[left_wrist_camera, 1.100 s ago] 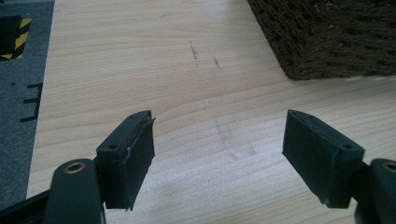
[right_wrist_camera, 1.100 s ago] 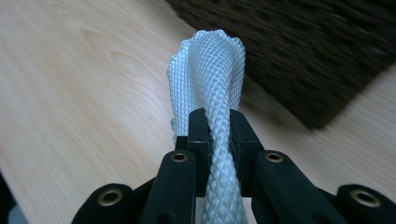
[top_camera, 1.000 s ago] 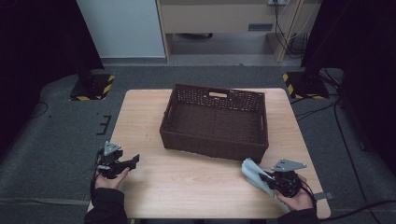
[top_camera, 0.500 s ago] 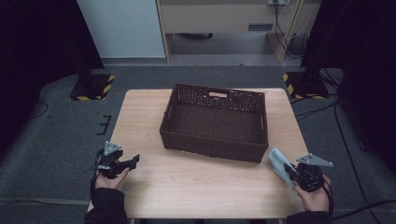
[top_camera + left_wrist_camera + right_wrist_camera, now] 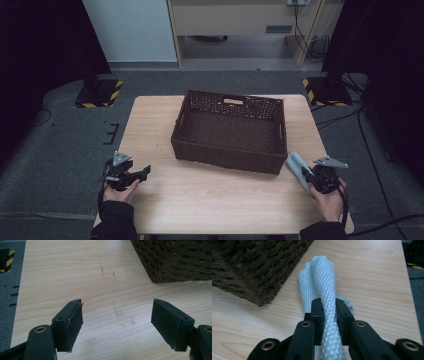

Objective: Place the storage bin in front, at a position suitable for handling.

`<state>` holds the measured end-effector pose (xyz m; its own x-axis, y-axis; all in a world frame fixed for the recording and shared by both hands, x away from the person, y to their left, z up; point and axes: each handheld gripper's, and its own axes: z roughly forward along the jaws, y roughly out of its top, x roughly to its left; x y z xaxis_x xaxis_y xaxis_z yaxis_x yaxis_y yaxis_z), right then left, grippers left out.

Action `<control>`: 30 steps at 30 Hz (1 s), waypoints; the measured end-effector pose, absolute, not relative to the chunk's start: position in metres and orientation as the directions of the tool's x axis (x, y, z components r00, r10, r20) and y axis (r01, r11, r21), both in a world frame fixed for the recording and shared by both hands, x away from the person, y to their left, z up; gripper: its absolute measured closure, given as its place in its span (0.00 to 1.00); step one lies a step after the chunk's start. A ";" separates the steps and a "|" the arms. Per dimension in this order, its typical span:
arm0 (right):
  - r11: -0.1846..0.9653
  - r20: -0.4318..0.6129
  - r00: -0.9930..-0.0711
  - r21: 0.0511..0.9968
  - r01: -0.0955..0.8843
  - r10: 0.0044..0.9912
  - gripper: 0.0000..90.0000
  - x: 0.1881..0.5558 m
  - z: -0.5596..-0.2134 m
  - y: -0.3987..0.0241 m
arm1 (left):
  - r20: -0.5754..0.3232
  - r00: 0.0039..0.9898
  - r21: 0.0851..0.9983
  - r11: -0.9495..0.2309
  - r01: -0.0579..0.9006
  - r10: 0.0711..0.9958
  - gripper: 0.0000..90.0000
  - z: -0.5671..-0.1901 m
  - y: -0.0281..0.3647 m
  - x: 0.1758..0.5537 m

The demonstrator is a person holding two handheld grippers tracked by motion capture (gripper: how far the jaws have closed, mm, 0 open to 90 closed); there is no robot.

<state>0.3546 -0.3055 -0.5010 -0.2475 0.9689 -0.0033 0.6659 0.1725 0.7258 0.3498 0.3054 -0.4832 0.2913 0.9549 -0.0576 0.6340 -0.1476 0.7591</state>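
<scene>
A pale blue-white waffle-textured cloth is pinched between the jaws of my right gripper, which is shut on it. In the high view the cloth lies on the table just off the front right corner of a dark brown wicker basket, with the right gripper behind it near the table's right edge. The basket corner is close on the left of the cloth. My left gripper rests open at the table's front left, jaws wide apart over bare wood, nothing between them.
The basket's near left corner lies ahead and to the right of the left gripper. The wooden table stands on a grey floor, with yellow-black marked stand bases at back left and back right.
My right gripper has carried the cloth rightward along the table's front, from in front of the basket to beside its front right corner. The left gripper has stayed put.
</scene>
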 end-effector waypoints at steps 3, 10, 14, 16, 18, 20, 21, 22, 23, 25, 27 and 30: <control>0.190 -0.014 -0.252 0.699 0.689 0.968 0.85 0.358 -0.506 -0.306 | -0.060 0.293 0.760 -0.147 0.633 0.954 0.27 -0.483 0.305 0.350; 0.195 -0.023 -0.264 0.738 0.646 0.964 0.66 0.355 -0.500 -0.304 | -0.077 0.295 0.768 -0.132 0.627 0.952 0.27 -0.481 0.305 0.350; 0.192 -0.021 -0.274 0.763 0.617 0.962 0.60 0.355 -0.491 -0.304 | -0.076 0.291 0.773 -0.128 0.621 0.954 0.27 -0.478 0.305 0.352; 0.168 0.001 -0.280 0.798 0.579 0.960 0.56 0.356 -0.477 -0.304 | -0.068 0.299 0.787 -0.133 0.602 0.952 0.28 -0.468 0.303 0.356; 0.157 0.012 -0.288 0.817 0.555 0.958 0.54 0.358 -0.469 -0.302 | -0.074 0.304 0.799 -0.126 0.588 0.950 0.28 -0.462 0.302 0.360; 0.152 0.021 -0.304 0.833 0.532 0.952 0.54 0.359 -0.459 -0.298 | -0.069 0.310 0.808 -0.129 0.574 0.948 0.29 -0.455 0.299 0.364; 0.149 0.025 -0.314 0.842 0.519 0.949 0.54 0.360 -0.454 -0.296 | -0.067 0.311 0.815 -0.127 0.565 0.948 0.29 -0.452 0.297 0.367; 0.145 0.031 -0.323 0.850 0.506 0.946 0.54 0.361 -0.450 -0.293 | -0.069 0.312 0.819 -0.124 0.560 0.948 0.30 -0.449 0.296 0.369; 0.142 0.036 -0.333 0.857 0.495 0.942 0.55 0.362 -0.446 -0.290 | -0.070 0.313 0.825 -0.121 0.552 0.947 0.31 -0.445 0.295 0.373; 0.133 0.042 -0.339 0.869 0.476 0.940 0.55 0.363 -0.439 -0.285 | -0.089 0.317 0.830 -0.106 0.547 0.944 0.33 -0.439 0.293 0.379; 0.119 0.054 -0.344 0.878 0.463 0.937 0.55 0.366 -0.432 -0.281 | -0.095 0.320 0.834 -0.101 0.543 0.943 0.34 -0.433 0.289 0.387; 0.102 0.073 -0.354 0.887 0.451 0.933 0.55 0.373 -0.427 -0.275 | -0.115 0.336 0.845 -0.086 0.528 0.935 0.37 -0.424 0.282 0.398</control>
